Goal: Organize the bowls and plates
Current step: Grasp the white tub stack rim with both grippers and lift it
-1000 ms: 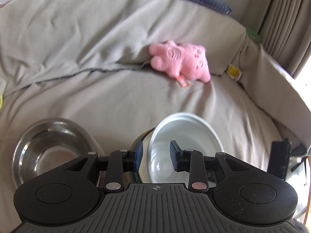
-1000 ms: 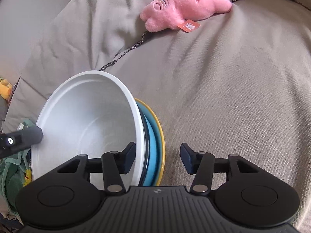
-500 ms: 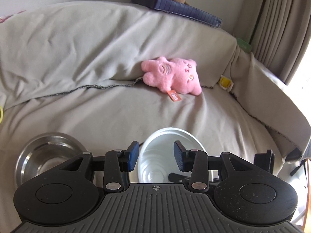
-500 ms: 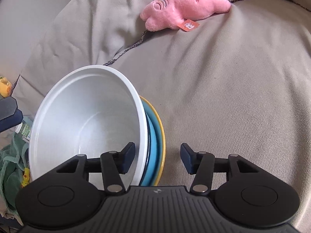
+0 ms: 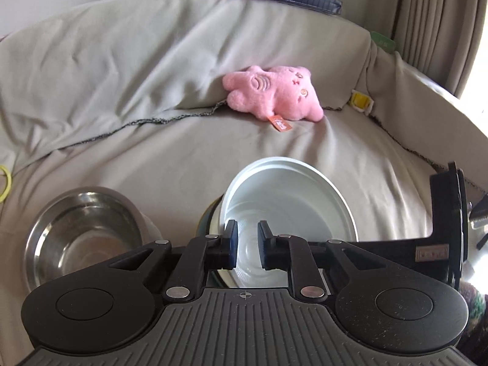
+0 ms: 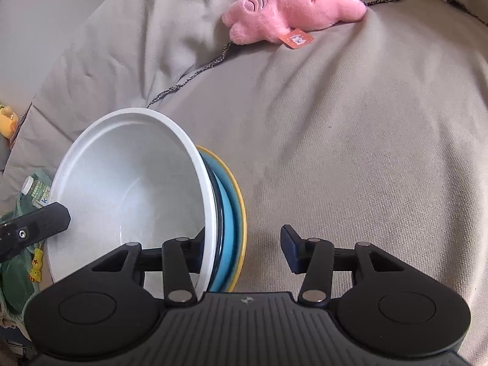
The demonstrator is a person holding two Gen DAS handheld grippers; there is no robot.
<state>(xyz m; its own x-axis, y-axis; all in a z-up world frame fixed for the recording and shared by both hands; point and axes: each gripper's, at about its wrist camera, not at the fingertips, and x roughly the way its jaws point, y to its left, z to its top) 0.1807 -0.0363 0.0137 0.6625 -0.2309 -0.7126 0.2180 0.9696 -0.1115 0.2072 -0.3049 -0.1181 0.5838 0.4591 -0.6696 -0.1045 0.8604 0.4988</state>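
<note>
A: White bowl [image 6: 128, 189] where?
B: Tilted on blue plate [image 6: 228, 210], yellow plate [image 6: 241, 213], sofa cover [image 6: 350, 152]
A: Claws?
B: Left gripper [image 5: 246, 244] just snapped together, empty; right gripper [image 6: 244, 247] apart, straddling the rims

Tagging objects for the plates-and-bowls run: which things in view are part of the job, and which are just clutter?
Job:
- white bowl, nested with the plates
- blue plate
- yellow plate, outermost
- steel bowl, standing apart on the cover

Clutter:
- pink plush toy
- yellow clip
- yellow ring
- small bottle
</note>
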